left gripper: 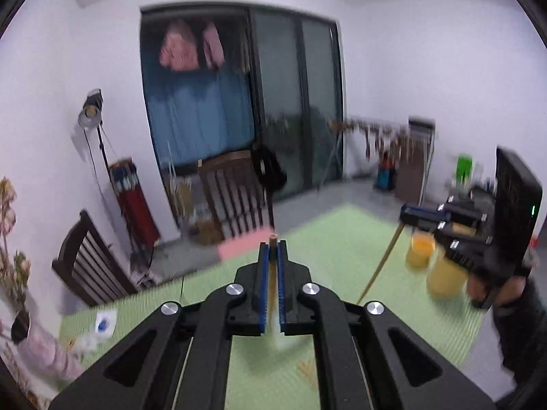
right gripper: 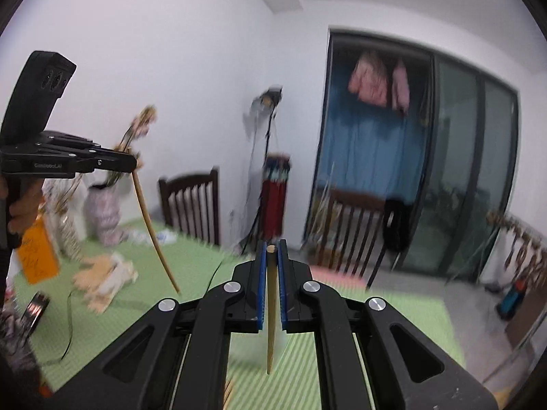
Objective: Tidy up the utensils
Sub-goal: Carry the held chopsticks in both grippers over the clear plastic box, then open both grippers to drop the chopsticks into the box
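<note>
Presently each gripper carries one chopstick. The left gripper [left gripper: 272, 249] is clenched on a bamboo chopstick [left gripper: 272, 273]; its blunt end stands just proud of the blue pads [left gripper: 262, 283], and the shaft hangs down between them toward the green striped tablecloth [left gripper: 342, 232]. The right gripper [right gripper: 272, 249] is likewise clamped on a second chopstick [right gripper: 270, 307], blunt end up, pointed tip hanging free above the cloth and touching nothing.

Each wrist view confirms the other. From the right side, the left gripper's chopstick shows as a long pale stick dangling clear of the table — the fisheye bends it. From the left side, the right gripper's stick slants down toward the cloth, near two yellow cups [left gripper: 444, 276] at the table's right edge. Whether those cups are the intended holder cannot be settled from these views.

Judgement on the step: both sticks are picked up and airborne — the carry stage, with placement not yet done. Blur is heavy across both views.

The next move calls for bringing the two sticks to one container or resting spot, tips aligned, and lowering them before either grip is relaxed. Clutter at the table's left — a vase of dried flowers [right gripper: 102, 212], an orange box [right gripper: 36, 256], crumpled paper [right gripper: 106, 280] — wants a wide berth.
</note>
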Tool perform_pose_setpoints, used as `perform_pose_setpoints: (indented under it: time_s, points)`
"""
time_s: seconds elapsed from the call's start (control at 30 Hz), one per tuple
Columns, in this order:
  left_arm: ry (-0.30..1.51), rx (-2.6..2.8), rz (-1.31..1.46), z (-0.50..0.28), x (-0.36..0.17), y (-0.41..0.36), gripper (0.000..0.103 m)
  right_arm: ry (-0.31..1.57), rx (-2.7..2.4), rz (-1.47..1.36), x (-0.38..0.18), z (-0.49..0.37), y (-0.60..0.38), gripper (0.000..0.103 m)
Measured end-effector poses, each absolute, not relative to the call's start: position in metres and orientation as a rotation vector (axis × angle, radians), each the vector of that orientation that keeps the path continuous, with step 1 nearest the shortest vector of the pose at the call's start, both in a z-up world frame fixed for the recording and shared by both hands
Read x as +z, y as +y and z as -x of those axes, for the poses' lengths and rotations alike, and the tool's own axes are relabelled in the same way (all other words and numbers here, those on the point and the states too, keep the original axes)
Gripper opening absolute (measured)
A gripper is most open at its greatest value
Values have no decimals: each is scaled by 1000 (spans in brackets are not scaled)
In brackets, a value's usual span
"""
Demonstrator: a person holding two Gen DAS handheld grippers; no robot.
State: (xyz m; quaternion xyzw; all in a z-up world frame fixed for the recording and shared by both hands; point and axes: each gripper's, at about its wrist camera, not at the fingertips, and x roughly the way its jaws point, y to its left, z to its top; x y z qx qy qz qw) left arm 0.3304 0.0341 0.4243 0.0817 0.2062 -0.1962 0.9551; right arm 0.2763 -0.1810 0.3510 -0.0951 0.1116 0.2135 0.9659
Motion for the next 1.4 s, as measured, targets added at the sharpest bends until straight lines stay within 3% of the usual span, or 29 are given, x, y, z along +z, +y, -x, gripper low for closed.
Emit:
perform_pose_setpoints:
  time_s: [0.13, 0.27, 0.77, 0.9, 0.97, 1.07, 1.17, 1.23, 1.33, 1.4]
  points:
    - [368, -401, -120, -371, 452, 22, 2, 183, 432, 175, 385, -321, -162, 6]
    - [407, -421, -118, -417, 436, 0, 2, 215, 418, 169, 374, -371, -148, 6]
    - [661, -419, -54, -582, 258, -40, 3, 589, 348, 42, 229, -514, -156, 7]
    - [685, -413, -44, -587, 237, -34, 3, 626, 348, 36, 215, -523, -155, 16]
    - [671, -397, -36, -579, 235, -25, 12, 602, 327, 14, 219, -517, -160, 55]
    - [636, -352, 0, -552, 237, -3, 26, 541, 303, 9, 235, -503, -169, 57]
    - [603, -290, 0, -520, 238, 15, 50, 497, 279, 32, 249, -484, -183, 62]
    - [594, -277, -36, -504, 236, 20, 50, 495, 249, 66, 251, -475, -190, 63]
    - [574, -234, -44, -477, 237, 29, 63, 537, 192, 101, 247, -456, -207, 63]
    - [552, -215, -15, -463, 238, 37, 73, 550, 170, 103, 245, -444, -217, 69]
